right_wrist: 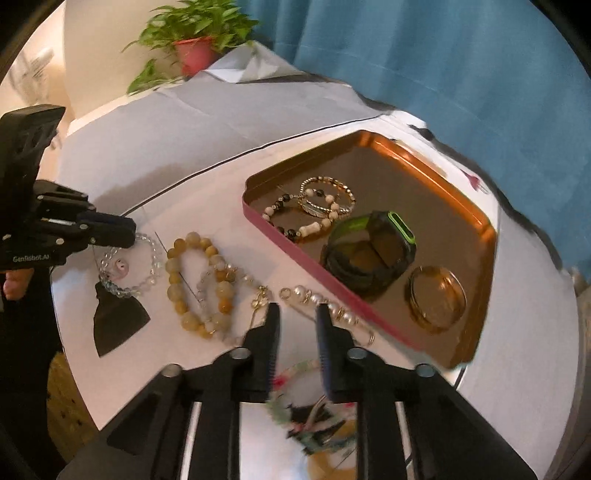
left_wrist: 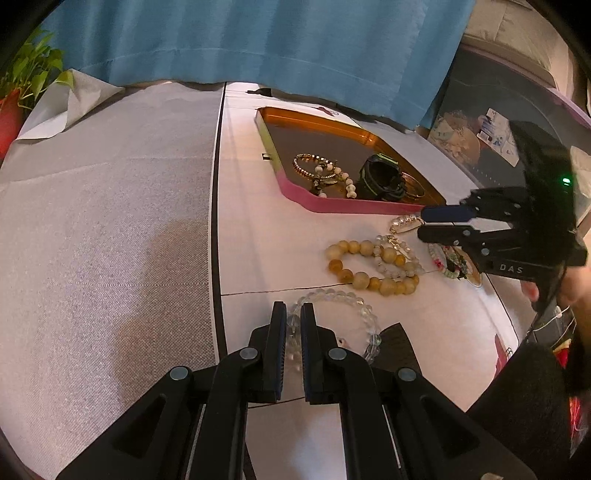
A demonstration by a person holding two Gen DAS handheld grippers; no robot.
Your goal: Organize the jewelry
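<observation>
While tray (right_wrist: 476, 236) holds bracelets (right_wrist: 325, 197) | watch (right_wrist: 373, 251) | bangle (right_wrist: 436, 295)

We see a desk (left_wrist: 258, 251) covered in white paper, with a grey woven cloth (left_wrist: 103, 221) over its left part. A teal curtain (left_wrist: 258, 40) hangs along the far side. At the far left corner a leafy green plant (right_wrist: 195, 22) stands in a red pot (right_wrist: 195, 55) against a cream wall (right_wrist: 96, 51). Warm light falls over the surface.
</observation>
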